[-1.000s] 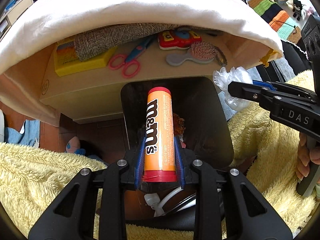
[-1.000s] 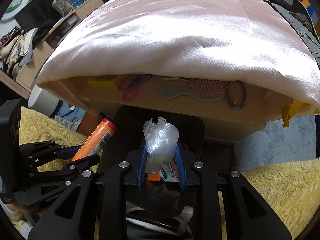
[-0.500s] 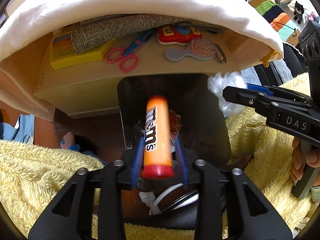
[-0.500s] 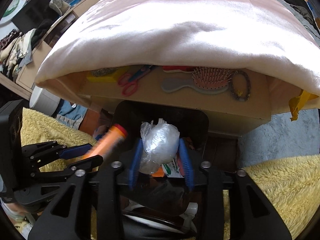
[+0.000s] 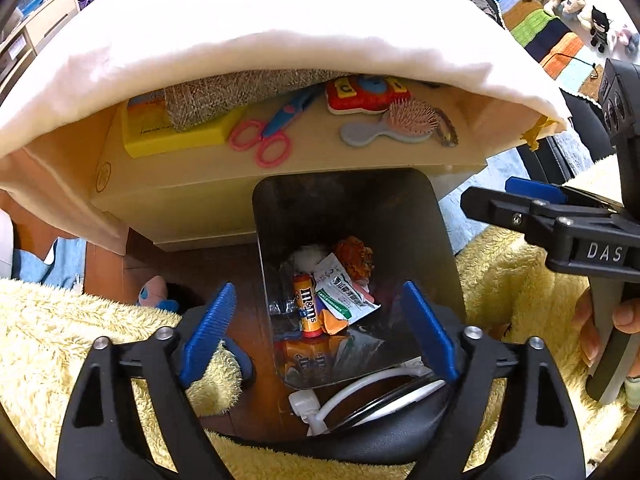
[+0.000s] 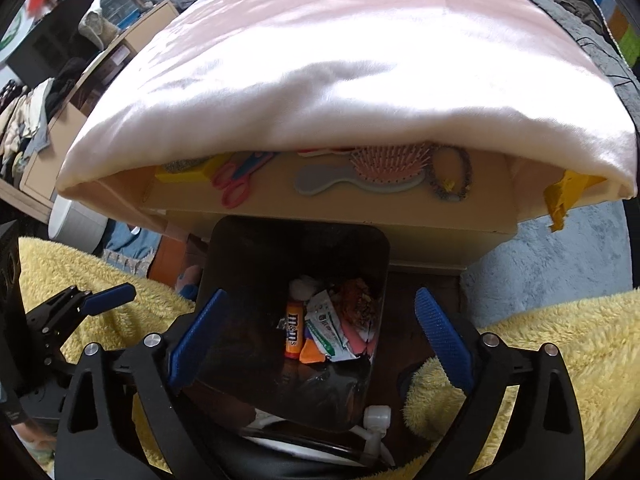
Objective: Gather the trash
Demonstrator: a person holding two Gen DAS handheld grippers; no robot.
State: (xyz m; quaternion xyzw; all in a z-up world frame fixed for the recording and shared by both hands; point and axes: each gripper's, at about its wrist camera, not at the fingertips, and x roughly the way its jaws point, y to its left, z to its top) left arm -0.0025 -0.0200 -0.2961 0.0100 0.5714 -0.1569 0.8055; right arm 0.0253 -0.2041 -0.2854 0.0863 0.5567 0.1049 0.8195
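Both claws, the left claw [image 5: 316, 330] and the right claw [image 6: 320, 338], whose jaws have just been opening, are seen released and empty directly above the bin [image 5: 440, 240], at whose bottom the M&M's tube [image 5: 306, 310] is laid lengthwise among wrappers.

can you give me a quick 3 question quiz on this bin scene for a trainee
1. True or false: the left gripper holds the m&m's tube.
2. Where does the m&m's tube lie? A) on the shelf beside the pink scissors B) inside the black bin C) on the yellow blanket
3. Fill in: the jaws of the right gripper stand ____ above the bin.

Key
1. False: its jaws have just been opening and nothing is between them.
2. B, among the wrappers at the bottom.
3. Open, having just been opening, with nothing held.
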